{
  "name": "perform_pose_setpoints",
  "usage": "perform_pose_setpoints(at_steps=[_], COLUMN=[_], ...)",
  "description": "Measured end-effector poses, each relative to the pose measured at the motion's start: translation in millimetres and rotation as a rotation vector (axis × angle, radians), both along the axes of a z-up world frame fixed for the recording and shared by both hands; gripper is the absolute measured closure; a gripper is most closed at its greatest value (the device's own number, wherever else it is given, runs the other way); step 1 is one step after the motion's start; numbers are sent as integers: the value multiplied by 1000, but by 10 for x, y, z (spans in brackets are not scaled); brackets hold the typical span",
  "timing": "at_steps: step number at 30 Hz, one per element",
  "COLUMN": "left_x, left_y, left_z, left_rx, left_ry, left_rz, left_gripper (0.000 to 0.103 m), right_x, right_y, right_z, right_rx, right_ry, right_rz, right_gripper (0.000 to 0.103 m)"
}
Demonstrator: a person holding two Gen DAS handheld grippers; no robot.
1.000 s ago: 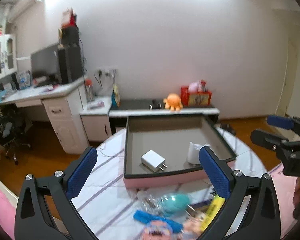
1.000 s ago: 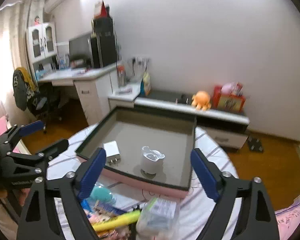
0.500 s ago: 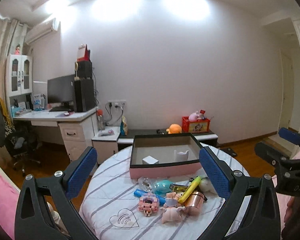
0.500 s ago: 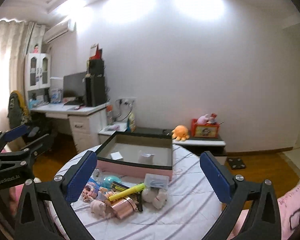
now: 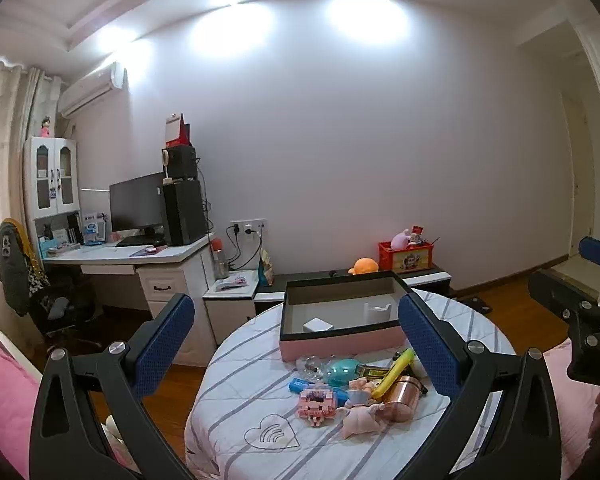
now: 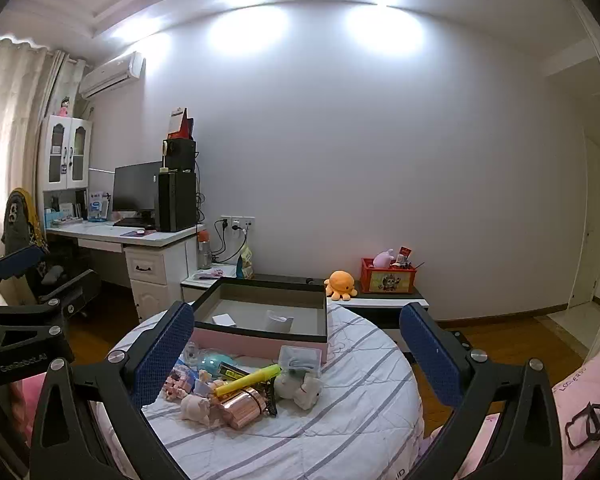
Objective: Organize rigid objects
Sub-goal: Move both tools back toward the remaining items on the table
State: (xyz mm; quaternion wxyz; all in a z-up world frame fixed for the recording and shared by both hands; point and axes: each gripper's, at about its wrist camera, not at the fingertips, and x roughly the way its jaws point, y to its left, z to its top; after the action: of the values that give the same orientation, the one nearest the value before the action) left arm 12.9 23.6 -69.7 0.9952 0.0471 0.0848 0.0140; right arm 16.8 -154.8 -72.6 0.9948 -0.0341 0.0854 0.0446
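Note:
A pink box (image 5: 342, 347) (image 6: 260, 345) with a dark rim stands on the round striped table (image 5: 236, 404) (image 6: 364, 412). Inside it lie a white charger (image 5: 318, 325) (image 6: 224, 320) and a white cup-like piece (image 5: 377, 311) (image 6: 278, 321). In front of the box is a heap of small things: a yellow marker (image 5: 394, 372) (image 6: 248, 380), a copper cylinder (image 5: 400, 396) (image 6: 242, 403), a pink brick figure (image 5: 317, 399), a pig figure (image 6: 195, 407) and a clear case (image 6: 300, 360). My left gripper (image 5: 296, 344) and right gripper (image 6: 294, 350) both stand open and empty, well back from the table.
A white desk (image 5: 140, 256) with a monitor and speaker stands at the left, an office chair (image 5: 24, 280) beside it. A low cabinet (image 6: 380, 300) behind the table carries an orange plush and a red box. Pink bedding (image 6: 580, 400) lies at the right.
Both grippers have pulled far back from the box, so the whole table and room now show. The right jaws have spread a little wider than a second ago.

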Motion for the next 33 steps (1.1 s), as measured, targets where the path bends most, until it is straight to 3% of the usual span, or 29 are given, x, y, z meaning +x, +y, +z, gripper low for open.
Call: perform_pose_setpoints(at_steps=[8, 16, 24, 33], left_x=[123, 406, 754, 1106], left_y=[61, 270, 416, 512], left_z=[-146, -516, -930, -1115], left_rx=[11, -21, -53, -57], left_ry=[50, 181, 326, 385], left_rz=[19, 38, 45, 76], left_gripper=[0, 0, 0, 0], right_x=[62, 344, 891, 1665], right_y=[-10, -74, -150, -99], right_z=[-99, -416, -940, -1065], right_rx=[-3, -6, 6, 41], right_ry=[36, 152, 335, 422], right_rz=[-14, -48, -75, -67], right_gripper=[0, 0, 0, 0])
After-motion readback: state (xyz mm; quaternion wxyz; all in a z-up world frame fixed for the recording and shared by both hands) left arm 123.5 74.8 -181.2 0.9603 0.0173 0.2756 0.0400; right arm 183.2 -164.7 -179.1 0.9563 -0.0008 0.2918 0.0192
